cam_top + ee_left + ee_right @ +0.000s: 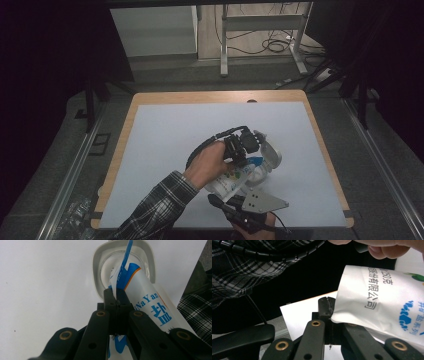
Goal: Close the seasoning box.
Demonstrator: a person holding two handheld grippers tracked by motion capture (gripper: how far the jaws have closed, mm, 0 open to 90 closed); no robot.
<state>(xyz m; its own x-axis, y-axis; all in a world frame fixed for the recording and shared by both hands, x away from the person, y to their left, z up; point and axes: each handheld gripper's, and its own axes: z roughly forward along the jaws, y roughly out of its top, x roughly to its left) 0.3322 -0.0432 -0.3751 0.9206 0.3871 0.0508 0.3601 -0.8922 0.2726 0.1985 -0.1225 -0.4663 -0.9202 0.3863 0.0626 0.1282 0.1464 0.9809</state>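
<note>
in the high view, a white salt bag (235,179) with blue print sits at the lower centre of the frame, held tilted above the pale tabletop (165,135). its upper end leans over a white container (267,156) just right of centre. the left hand-held gripper (243,159) comes in from a plaid sleeve (155,205) and pinches the bag's top edge. the right hand-held gripper (220,200) lies at the bottom edge under its grey plate, at the bag's lower end.

in the left gripper view, the 2 black jaws of the left hand-held gripper (115,298) at centre are clamped together on the torn blue-and-white edge of the bag (150,305). the bag's mouth points into the round opening of the container (98,270) at the top of the frame.

in the right gripper view, the right hand-held gripper (327,305) at lower centre has its jaws closed on the bag's (382,300) bottom corner, which fills the right half. the person's fingers (387,250) show at the upper right.
</note>
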